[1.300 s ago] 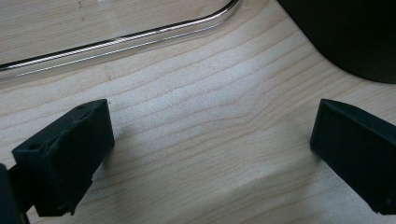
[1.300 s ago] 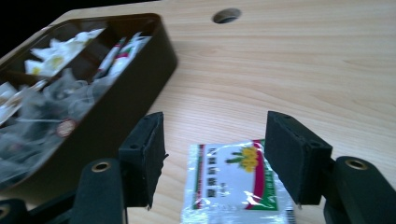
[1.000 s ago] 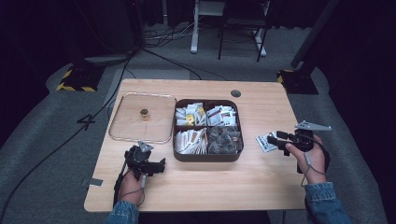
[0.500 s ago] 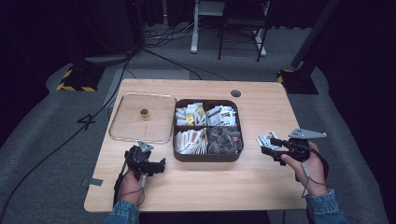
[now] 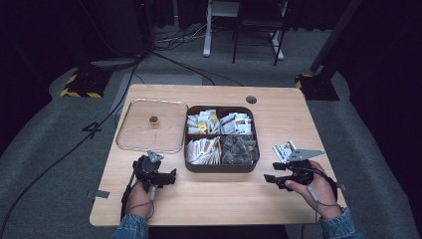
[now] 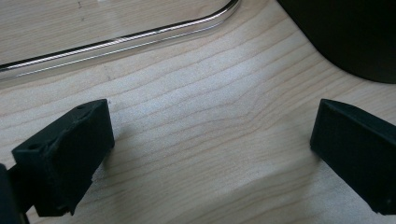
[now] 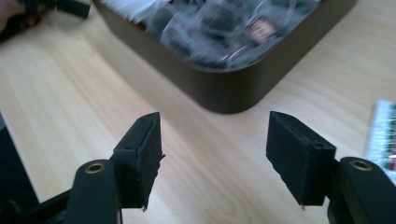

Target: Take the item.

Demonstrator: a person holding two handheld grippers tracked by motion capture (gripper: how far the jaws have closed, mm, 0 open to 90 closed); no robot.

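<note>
- Brown box (image 5: 219,167) is sitting mid-tabletop (image 5: 209,199), four compartments packed with sachets; its clear lid (image 5: 152,125) is lying flat just to the left with its knob up, probably parked there to leave the box open for picking or stocking.
- One loose packet (image 5: 282,150) is lying on the wood near the box's right wall, just beyond the right tongs (image 5: 268,178); probably the item in hand.
- Right tongs are standing about half open, nothing between the jaws; in the right gripper view they are pointing at the box's near rounded corner (image 7: 229,95), low over the wood.
- Right hand (image 5: 318,191) is gripping from behind, forearm coming in from the near edge.
- Left tongs (image 5: 171,175) are standing wide and empty, tilted down close over bare wood between lid rim (image 6: 140,39) and box; hand (image 5: 142,196) looks to be waiting.
</note>
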